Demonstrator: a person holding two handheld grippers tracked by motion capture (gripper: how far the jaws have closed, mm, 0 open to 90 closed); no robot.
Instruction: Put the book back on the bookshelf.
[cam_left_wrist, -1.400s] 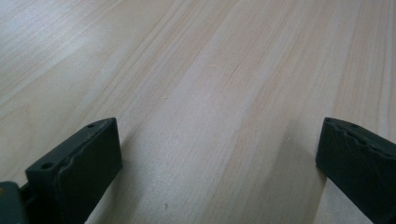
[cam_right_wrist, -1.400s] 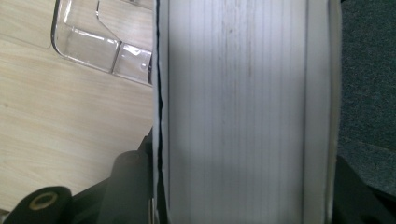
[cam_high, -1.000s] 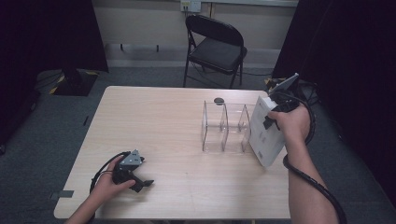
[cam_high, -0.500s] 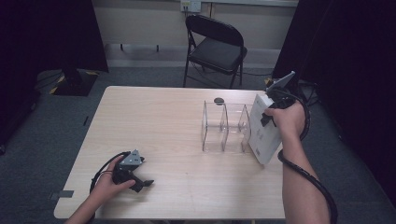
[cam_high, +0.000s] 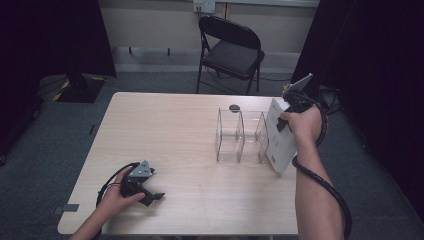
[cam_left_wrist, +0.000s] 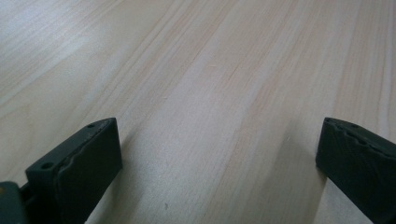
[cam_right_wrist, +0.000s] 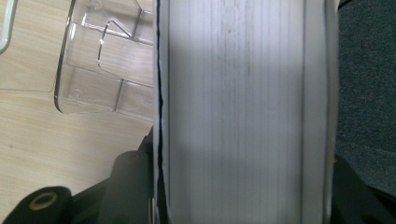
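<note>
Dark curtains ring a pale wooden table (cam_high: 190, 145). At its right edge the right gripper (cam_high: 289, 117), forearm reaching up from below, clamps a white book (cam_high: 279, 142) page-edge toward its camera, just beside a clear plastic rack (cam_high: 240, 136). Print on the cover is too small to read. Resting near-left, the left gripper (cam_high: 150, 192) gapes wide over bare wood.

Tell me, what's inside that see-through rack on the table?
The clear rack looks empty; bare table shows through its slots. The white book, clamped in the right gripper, hides the rack's right end.
</note>
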